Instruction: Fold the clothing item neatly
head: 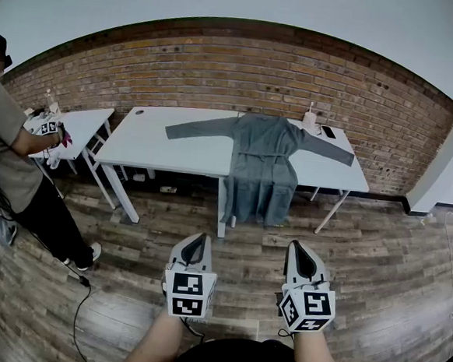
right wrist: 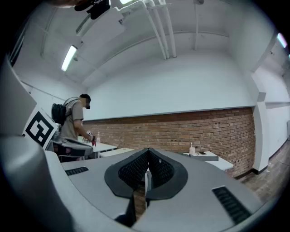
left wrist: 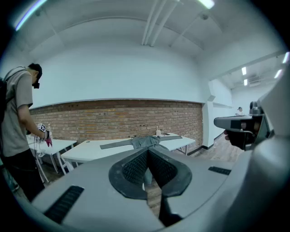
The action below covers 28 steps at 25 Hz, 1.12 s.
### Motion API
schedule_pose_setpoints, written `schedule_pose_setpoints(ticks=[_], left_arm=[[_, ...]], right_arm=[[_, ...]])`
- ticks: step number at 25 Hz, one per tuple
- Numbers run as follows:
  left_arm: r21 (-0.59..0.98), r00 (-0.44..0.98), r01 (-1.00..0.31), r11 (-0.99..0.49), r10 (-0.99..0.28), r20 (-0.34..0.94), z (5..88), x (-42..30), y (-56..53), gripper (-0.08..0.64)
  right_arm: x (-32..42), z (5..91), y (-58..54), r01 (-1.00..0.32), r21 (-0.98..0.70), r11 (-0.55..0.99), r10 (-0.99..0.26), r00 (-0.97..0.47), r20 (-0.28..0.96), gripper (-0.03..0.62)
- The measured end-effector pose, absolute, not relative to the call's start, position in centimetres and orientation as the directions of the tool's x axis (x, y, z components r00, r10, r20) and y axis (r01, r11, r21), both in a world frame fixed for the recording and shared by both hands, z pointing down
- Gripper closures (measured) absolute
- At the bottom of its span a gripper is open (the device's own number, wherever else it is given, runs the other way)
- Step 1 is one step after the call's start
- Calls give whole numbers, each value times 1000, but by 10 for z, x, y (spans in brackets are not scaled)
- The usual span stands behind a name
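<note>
A grey long-sleeved garment point(head: 265, 162) lies spread on the white table point(head: 166, 148) by the brick wall. Its sleeves stretch out left and right, and its lower half hangs over the table's front edge. The garment point(left wrist: 144, 142) shows small and far off in the left gripper view. My left gripper point(head: 195, 246) and right gripper point(head: 302, 252) are held low over the wooden floor, well short of the table. Both are shut with nothing between the jaws. In the left gripper view the left gripper point(left wrist: 147, 152) points at the table, and the right gripper point(right wrist: 147, 153) points toward the brick wall.
A person point(head: 9, 159) stands at the left beside a second white table point(head: 82, 126), with marker-cube grippers in hand. A small bottle point(head: 309, 119) and a dark flat object point(head: 329, 132) sit on the main table's far right corner. A cable point(head: 75, 313) trails on the floor at left.
</note>
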State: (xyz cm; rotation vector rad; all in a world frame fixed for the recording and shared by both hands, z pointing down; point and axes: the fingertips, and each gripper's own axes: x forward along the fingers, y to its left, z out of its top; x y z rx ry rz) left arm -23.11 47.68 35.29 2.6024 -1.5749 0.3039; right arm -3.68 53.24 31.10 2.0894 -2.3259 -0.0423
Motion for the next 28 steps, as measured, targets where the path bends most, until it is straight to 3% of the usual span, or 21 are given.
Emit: schedule_pose_setpoints(ticks=[15,28], left_arm=[[-17,453,-884,-468,-864,218,364,-251,444,565],[-118,416,-887,-447,-883,219,362,-203,342,565]], right_arm=[[-54,313,497,-990,79,113,-994,-114,-6,591],[-10,322,376,-988,0,151,-988,-151,-39,591]])
